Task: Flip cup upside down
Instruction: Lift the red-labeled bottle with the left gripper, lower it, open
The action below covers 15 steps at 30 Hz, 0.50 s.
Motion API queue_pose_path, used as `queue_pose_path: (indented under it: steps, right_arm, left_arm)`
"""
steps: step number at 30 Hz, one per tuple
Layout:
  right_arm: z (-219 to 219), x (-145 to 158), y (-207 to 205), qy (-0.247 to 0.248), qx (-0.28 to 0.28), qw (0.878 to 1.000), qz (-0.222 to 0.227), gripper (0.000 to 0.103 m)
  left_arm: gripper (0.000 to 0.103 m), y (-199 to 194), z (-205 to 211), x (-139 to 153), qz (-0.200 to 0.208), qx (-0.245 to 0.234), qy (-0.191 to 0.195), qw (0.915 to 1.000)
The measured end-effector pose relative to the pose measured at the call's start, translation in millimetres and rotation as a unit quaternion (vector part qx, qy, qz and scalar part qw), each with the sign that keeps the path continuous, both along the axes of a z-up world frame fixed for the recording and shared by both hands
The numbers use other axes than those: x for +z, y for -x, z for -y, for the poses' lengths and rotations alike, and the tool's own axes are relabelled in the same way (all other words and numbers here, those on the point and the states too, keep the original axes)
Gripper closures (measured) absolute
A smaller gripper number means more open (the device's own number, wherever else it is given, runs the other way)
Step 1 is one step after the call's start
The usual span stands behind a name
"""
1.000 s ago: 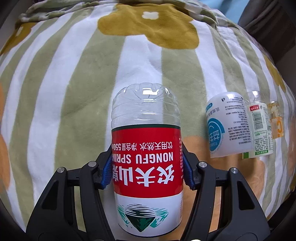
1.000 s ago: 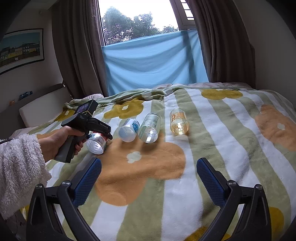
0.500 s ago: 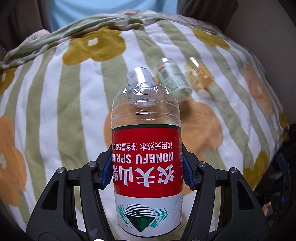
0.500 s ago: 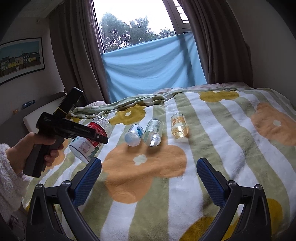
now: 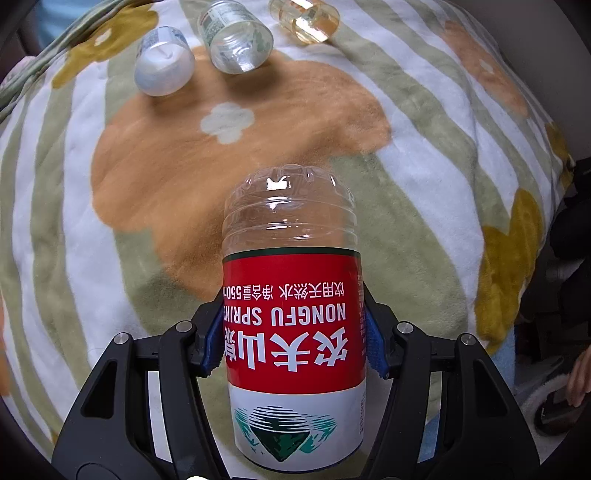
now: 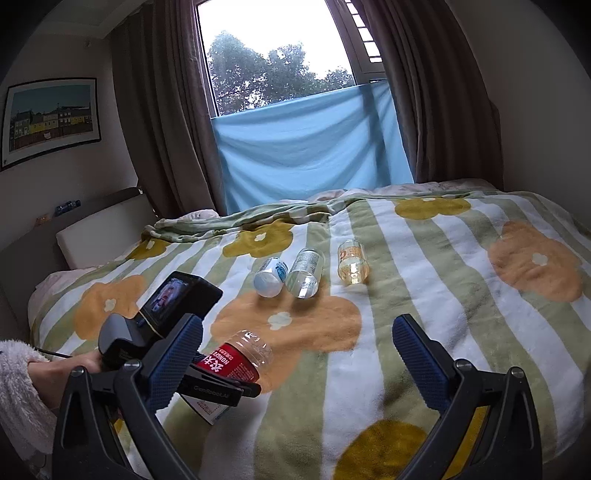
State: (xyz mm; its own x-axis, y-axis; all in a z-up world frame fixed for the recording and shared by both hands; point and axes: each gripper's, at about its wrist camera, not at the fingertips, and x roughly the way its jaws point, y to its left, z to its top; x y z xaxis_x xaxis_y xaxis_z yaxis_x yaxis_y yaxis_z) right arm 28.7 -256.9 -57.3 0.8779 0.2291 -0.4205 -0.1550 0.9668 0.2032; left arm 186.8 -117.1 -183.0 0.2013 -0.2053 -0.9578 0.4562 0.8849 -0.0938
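My left hand-held gripper (image 5: pixel 293 350) is pinching the cup (image 5: pixel 291 295), a cut-off clear plastic water bottle with a red Nongfu Spring label, its blue pads (image 5: pixel 373 350) pressed against the label on both sides. In the left wrist view the label text reads upside down and the bottle's ribbed, closed base points away from me, out over the orange flower on the blanket (image 5: pixel 184 177). From the right wrist view I see the same cup (image 6: pixel 236 363) held tilted above the bed, clear base aimed toward the middle of the blanket, cut end toward the person's hand (image 6: pixel 62 369) in a fluffy white sleeve.

My right hand-held gripper (image 6: pixel 299 362) is spread wide with nothing between its fingers, hovering over the striped blanket.

Farther up the bed lie three more containers on their sides in a row: a white one (image 5: pixel 164 68), a clear labelled one (image 5: pixel 236 38) just beside it, and an amber-tinted one (image 5: pixel 304 18) a little apart. Behind the bed hangs a blue cloth (image 6: pixel 310 147) below the window.
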Motion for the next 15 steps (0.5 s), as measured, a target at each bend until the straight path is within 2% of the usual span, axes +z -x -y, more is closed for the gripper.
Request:
queue_pose_path:
  steps: [3, 10, 11, 13, 14, 15]
  right_arm:
    - [3.4, 1.7, 5.9, 0.006, -0.002, 1.0, -0.001, 0.0]
    - [10.0, 2.1, 14.7, 0.012, -0.008, 1.0, -0.005, 0.0]
    - [10.4, 2.3, 14.6, 0.011, -0.008, 1.0, -0.006, 0.0]
    - [10.3, 2.4, 15.4, 0.011, -0.007, 1.0, -0.005, 0.0]
    - [9.4, 2.7, 16.4, 0.013, -0.008, 1.0, -0.004, 0.0]
    - [9.5, 2.5, 17.1, 0.014, -0.01, 1.0, -0.003, 0.0]
  left_arm:
    - [0.046, -1.2, 1.8, -9.7, -0.009, 0.002, -0.006, 0.9999]
    - [0.044, 0.4, 6.0, -12.8, 0.003, -0.001, -0.029, 0.9996]
    - [0.04, 0.6, 6.6, -12.2, 0.006, -0.001, -0.033, 0.9994]
    - [0.025, 2.9, 9.7, -9.2, 0.014, -0.001, -0.034, 0.9993]
    - [0.013, 3.8, 10.6, -6.7, 0.019, -0.003, -0.031, 0.9993]
    - [0.006, 4.8, 11.1, -3.9, 0.026, -0.002, -0.03, 0.9992]
